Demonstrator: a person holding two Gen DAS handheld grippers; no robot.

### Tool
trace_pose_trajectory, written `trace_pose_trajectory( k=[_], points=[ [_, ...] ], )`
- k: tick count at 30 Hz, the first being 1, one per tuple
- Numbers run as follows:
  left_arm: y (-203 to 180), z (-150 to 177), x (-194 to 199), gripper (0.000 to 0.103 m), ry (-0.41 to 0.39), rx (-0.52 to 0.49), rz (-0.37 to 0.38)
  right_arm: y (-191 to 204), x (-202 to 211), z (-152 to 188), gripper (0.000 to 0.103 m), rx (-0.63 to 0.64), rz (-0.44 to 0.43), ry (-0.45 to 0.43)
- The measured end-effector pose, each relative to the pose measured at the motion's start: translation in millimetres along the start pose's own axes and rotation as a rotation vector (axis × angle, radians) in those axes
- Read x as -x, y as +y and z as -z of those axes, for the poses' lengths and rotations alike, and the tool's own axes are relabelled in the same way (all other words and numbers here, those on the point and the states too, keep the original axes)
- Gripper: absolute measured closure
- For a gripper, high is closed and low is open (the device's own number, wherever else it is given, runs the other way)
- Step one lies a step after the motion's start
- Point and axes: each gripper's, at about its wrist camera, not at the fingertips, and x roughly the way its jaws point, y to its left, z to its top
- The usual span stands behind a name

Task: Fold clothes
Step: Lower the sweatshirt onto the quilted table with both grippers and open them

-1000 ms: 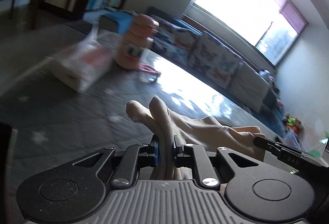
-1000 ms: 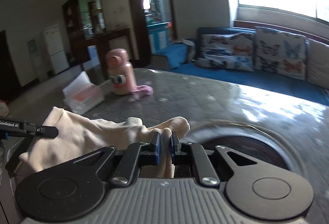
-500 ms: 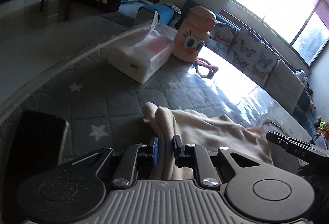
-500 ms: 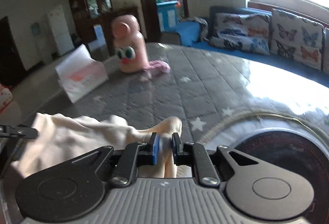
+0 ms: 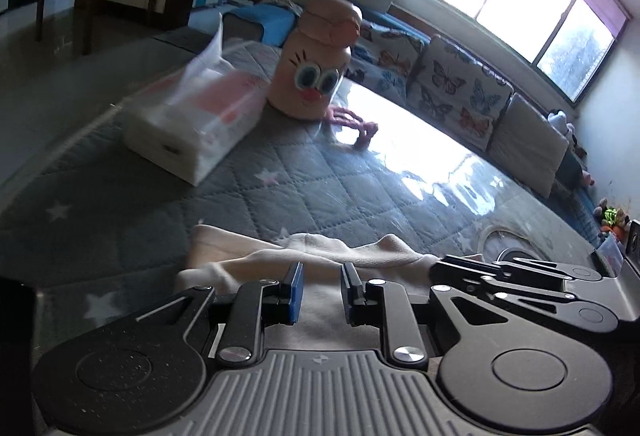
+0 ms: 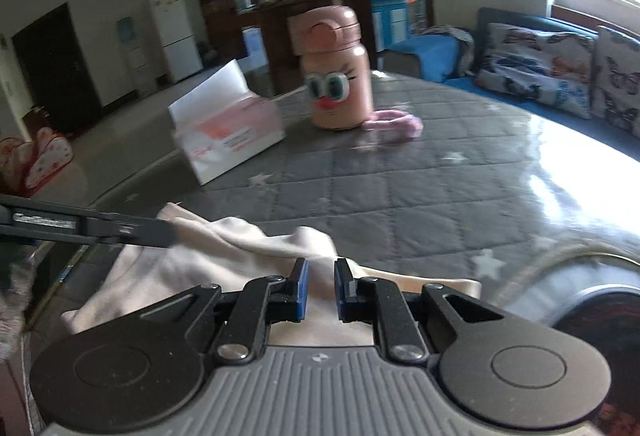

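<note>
On my left feed the left tongs [image 5: 320, 290] stand apart, with the cream garment [image 5: 304, 256] lying loose in the gap and not pinched by either pad; on my right feed the right tongs [image 6: 321, 286] are likewise spread, the same cream garment [image 6: 208, 256] sitting between and under them; the cloth lies crumpled on the grey quilted star-print cover [image 5: 320, 180] of the desk, at its near edge, close under both tools; I see the right tongs' black linkage [image 5: 516, 280] just beside the left pair, over the garment's right end, and the left tool's dark finger [image 6: 88, 226] reaching across the cloth's left end; farther back on the desk stand 1 pink cartoon-face bottle [image 6: 334, 72] and 1 tissue box [image 6: 228, 132], near each other, with a pink strap [image 6: 394, 120] lying at the bottle's base; a sofa with butterfly cushions [image 5: 452, 84] runs behind the desk under the window.
</note>
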Motion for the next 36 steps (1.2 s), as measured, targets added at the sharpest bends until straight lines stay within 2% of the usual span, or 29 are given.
trace_pose_trajectory(
  k=[5,9,19,27,36],
  points=[
    [0,-1,-23,0.082,0.037,-0.013,-0.023,0,-18,-1,0.09,-0.011,0.0,0.018],
    [1,-1,-25,0.081,0.037,-0.01,-0.027,-1,-21,-1,0.09,-0.018,-0.001,0.017],
    [-17,7,-2,0.072,0.015,-0.054,0.0,20,8,5,0.088,0.05,-0.037,0.017],
    [-30,28,12,0.072,0.028,-0.11,0.023,50,20,28,0.088,0.169,-0.047,0.05],
    [-35,56,30,0.072,0.038,-0.155,0.03,63,45,51,0.084,0.218,-0.046,0.078]
  ],
)
